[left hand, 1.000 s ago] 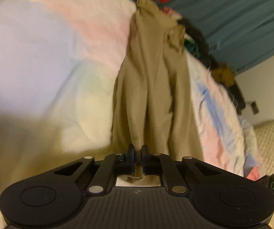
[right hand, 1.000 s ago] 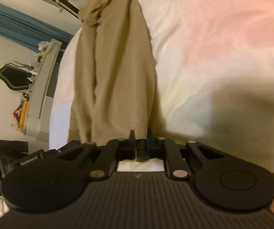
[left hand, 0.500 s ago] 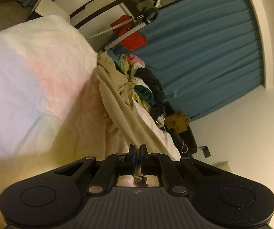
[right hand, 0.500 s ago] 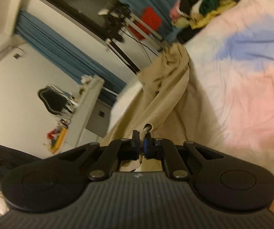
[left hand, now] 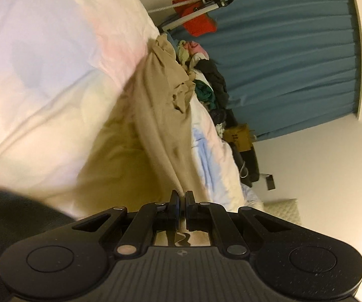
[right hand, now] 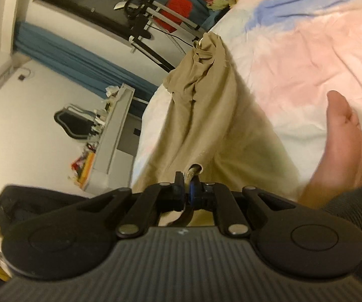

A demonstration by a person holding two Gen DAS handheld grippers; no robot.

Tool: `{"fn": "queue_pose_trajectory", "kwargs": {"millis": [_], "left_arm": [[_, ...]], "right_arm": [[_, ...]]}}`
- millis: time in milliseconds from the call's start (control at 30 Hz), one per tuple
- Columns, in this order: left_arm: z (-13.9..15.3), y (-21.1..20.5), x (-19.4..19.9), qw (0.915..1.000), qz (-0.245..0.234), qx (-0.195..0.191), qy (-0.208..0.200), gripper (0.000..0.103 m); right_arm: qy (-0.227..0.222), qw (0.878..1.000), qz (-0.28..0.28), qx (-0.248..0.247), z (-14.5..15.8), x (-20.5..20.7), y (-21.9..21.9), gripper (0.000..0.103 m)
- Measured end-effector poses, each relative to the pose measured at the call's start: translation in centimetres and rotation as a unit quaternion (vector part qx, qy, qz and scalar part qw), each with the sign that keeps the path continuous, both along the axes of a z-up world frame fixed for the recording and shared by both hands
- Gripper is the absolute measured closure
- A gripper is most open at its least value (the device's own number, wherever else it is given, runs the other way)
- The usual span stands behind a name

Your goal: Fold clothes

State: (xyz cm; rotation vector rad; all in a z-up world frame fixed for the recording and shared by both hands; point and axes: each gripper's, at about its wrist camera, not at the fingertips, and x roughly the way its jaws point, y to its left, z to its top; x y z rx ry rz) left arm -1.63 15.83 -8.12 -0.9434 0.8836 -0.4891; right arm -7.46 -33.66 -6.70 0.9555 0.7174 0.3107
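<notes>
Khaki trousers [left hand: 160, 115] lie stretched along a bed [left hand: 42, 80] covered in a pastel sheet of pink, blue and pale yellow patches. Their near end is lifted off the sheet, pinched at two spots. The left gripper [left hand: 181, 196] has its jaws clenched on a fold of the tan cloth, which runs up from between them toward the far, bunched end of the garment [right hand: 206, 58] at the bed's edge. The right gripper [right hand: 186, 183] likewise has its jaws pressed together on a hem or cuff of the same cloth, a small loop of fabric sticking up just above them. In the right wrist view a bare hand [right hand: 342, 146] shows to the right, above the sheet. Beyond the bed hangs a blue curtain [left hand: 294, 58], with a heap of mixed clothes [left hand: 206, 80] near it, a red item [left hand: 198, 22] on a metal rack, and a grey shelf unit [right hand: 112, 130] against the white wall.
</notes>
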Motion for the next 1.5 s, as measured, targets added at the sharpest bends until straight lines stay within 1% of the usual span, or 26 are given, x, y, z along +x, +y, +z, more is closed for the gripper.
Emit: {"fn": "queue_pose_trajectory", "kwargs": {"millis": [33,100,167,200,333,467,533,600,633,700,833,900,967,1000,1033,1067,1100,1133,1167,1200,1233,1267,1300,1333,1400,1500], "left_arm": [[0.1,-0.4,1.3,1.0000,-0.001,0.001,0.001,0.099],[0.9,-1.6,4.7,0.9997,-0.001,0.024,-0.007,0.099],[1.5,-2.5,8.3,0.9991,-0.002,0.041,-0.007,0.099],[1.8,-3.0,10.1,0.9987,-0.002,0.051,-0.009,0.099],[3.0,-5.1,17.2,0.9934,0.015,0.109,-0.034,0.099],[2.8,-7.4,24.3,0.9850,0.030,0.160,-0.056,0.099],[1.7,-8.5,27.2,0.9795,0.033,0.187,-0.066,0.099],[0.3,-9.3,30.0,0.9762,0.040,0.202,-0.067,0.099],[-0.6,-9.7,31.2,0.9732,0.041,0.215,-0.072,0.099],[-2.3,-10.3,33.5,0.9667,0.043,0.239,-0.082,0.099],[-6.2,-11.4,36.2,0.9618,0.032,0.260,-0.080,0.098],[-7.1,-11.6,36.0,0.9591,0.028,0.269,-0.084,0.098],[-7.1,-12.0,35.1,0.9534,0.028,0.283,-0.102,0.095],[-6.9,-12.1,34.3,0.9493,0.029,0.292,-0.113,0.084],[-6.7,-12.5,33.7,0.9440,0.029,0.305,-0.122,0.069],[-6.3,-12.8,32.7,0.9389,0.032,0.315,-0.134,0.061],[-5.8,-13.1,31.6,0.9335,0.034,0.326,-0.147,0.048],[-5.1,-13.5,30.2,0.9262,0.032,0.338,-0.163,0.041],[-4.3,-13.9,28.8,0.9192,0.028,0.351,-0.176,0.039],[-3.5,-14.2,27.4,0.9120,0.025,0.363,-0.189,0.036],[-2.6,-14.5,25.9,0.9051,0.023,0.373,-0.204,0.032],[-1.8,-14.8,24.4,0.8981,0.020,0.382,-0.218,0.029],[-1.1,-15.0,23.0,0.8942,0.022,0.384,-0.229,0.022],[-0.6,-15.1,21.7,0.8926,0.024,0.384,-0.235,0.020],[0.5,-15.3,19.0,0.8892,0.029,0.383,-0.249,0.020],[1.2,-15.4,15.6,0.8817,0.039,0.389,-0.264,0.015]], "right_arm": [[0.003,1.000,-0.007,0.002,0.1,1.0,-0.2,0.095],[0.009,1.000,-0.020,0.015,0.1,3.3,-0.7,0.095],[0.018,0.999,-0.034,0.027,0.0,6.8,-1.0,0.095],[0.020,0.999,-0.040,0.025,-0.1,8.6,-1.1,0.095],[0.032,0.998,-0.063,0.005,-0.9,16.4,-1.4,0.095],[0.041,0.996,-0.075,-0.030,-2.5,23.6,-0.9,0.095],[0.039,0.995,-0.081,-0.051,-3.6,26.9,-0.7,0.095],[0.032,0.993,-0.084,-0.077,-4.9,29.6,-0.5,0.095],[0.026,0.992,-0.085,-0.090,-5.7,30.9,-0.4,0.095],[0.018,0.990,-0.087,-0.113,-7.0,32.7,-0.3,0.095],[0.016,0.986,-0.074,-0.151,-9.8,35.2,0.1,0.094],[0.012,0.983,-0.064,-0.170,-10.2,35.5,0.4,0.094],[0.000,0.980,-0.057,-0.191,-9.6,35.1,0.9,0.094],[-0.009,0.977,-0.057,-0.204,-9.0,34.5,1.3,0.093],[-0.018,0.974,-0.057,-0.217,-8.3,34.0,1.7,0.093],[-0.027,0.971,-0.057,-0.229,-7.7,33.5,2.0,0.091],[-0.036,0.968,-0.056,-0.241,-7.1,32.9,2.4,0.089],[-0.046,0.965,-0.055,-0.252,-6.4,32.3,2.7,0.078],[-0.057,0.962,-0.054,-0.260,-5.8,31.5,3.1,0.055],[-0.069,0.961,-0.054,-0.264,-5.1,30.5,3.5,0.041],[-0.080,0.959,-0.053,-0.268,-4.4,29.5,4.0,0.021],[-0.090,0.956,-0.048,-0.276,-3.7,28.6,4.5,0.019],[-0.100,0.953,-0.043,-0.284,-3.0,27.7,5.1,0.020],[-0.111,0.949,-0.040,-0.293,-2.3,26.8,5.7,0.021],[-0.126,0.943,-0.039,-0.304,-1.2,24.7,6.5,0.021],[-0.144,0.942,-0.035,-0.301,0.0,21.5,7.4,0.021]]}}
